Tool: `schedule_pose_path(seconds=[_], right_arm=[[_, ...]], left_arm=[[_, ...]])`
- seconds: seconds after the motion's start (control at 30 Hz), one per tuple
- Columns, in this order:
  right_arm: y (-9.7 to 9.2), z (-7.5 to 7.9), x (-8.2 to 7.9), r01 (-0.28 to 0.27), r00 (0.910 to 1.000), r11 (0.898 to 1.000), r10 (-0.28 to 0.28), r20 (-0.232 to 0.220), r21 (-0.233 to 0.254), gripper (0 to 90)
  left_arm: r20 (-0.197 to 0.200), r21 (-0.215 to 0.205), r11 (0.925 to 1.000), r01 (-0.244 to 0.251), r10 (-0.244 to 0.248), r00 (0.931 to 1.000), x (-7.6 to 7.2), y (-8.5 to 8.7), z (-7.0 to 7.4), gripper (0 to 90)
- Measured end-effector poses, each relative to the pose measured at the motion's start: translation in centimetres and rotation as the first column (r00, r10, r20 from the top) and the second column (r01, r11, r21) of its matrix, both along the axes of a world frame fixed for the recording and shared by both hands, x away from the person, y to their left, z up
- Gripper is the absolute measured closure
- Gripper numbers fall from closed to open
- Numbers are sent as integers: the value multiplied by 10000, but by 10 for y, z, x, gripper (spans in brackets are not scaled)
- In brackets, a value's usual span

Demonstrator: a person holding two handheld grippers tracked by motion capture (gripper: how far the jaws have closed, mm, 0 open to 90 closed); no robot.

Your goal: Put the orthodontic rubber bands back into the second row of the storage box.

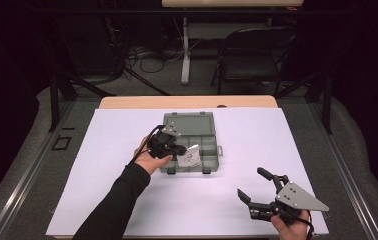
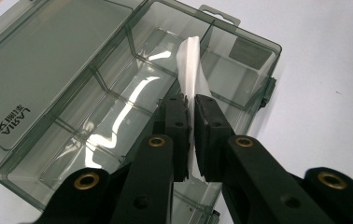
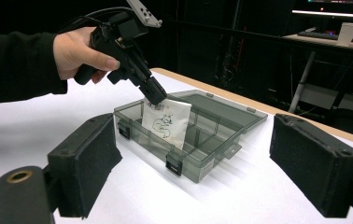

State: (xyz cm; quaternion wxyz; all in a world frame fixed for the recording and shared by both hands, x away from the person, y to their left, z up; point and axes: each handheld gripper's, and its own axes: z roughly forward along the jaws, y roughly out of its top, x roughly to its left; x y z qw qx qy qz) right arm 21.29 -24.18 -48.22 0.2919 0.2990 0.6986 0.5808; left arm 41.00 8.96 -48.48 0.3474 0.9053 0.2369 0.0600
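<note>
White packet held over the smoky plastic organizer box

The left gripper (image 3: 158, 100), angled down, pinches a thin white paper packet (image 3: 166, 123) standing in the translucent grey compartment box (image 3: 221, 135); the right gripper (image 1: 257, 187), jaws spread wide, rests apart on the matte white table (image 1: 127, 200).

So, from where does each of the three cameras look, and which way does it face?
High view: above the person's side, facing forward and down on the table; both forearms and grippers enter from below.
Left gripper view: rides the left gripper, looking down along its jaws, closed on the white packet over the open grey box.
Right gripper view: rides the right gripper, facing level across the table between its open jaws.
Shared: high and right gripper views both show the left hand, packet and box.
</note>
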Motion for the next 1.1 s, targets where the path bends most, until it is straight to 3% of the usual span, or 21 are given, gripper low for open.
schedule_pose_path(seconds=[0.1, 0.6, 1.1], right_arm=[[0, 0, 0, -3, 10000, 10000, 3, 0, -6, 144], [0, 0, 0, 1, 10000, 10000, 0, 29, -33, 144], [1, 0, 0, 6, 10000, 10000, -6, 57, -39, 143]], left_arm=[[46, -16, 10000, -92, 92, 9999, 0, 0, 0, 809], [292, -101, 9937, -1113, 1115, 9933, 2, 6, 3, 473], [66, -406, 9827, -1805, 1809, 9835, 3, 15, 7, 424]])
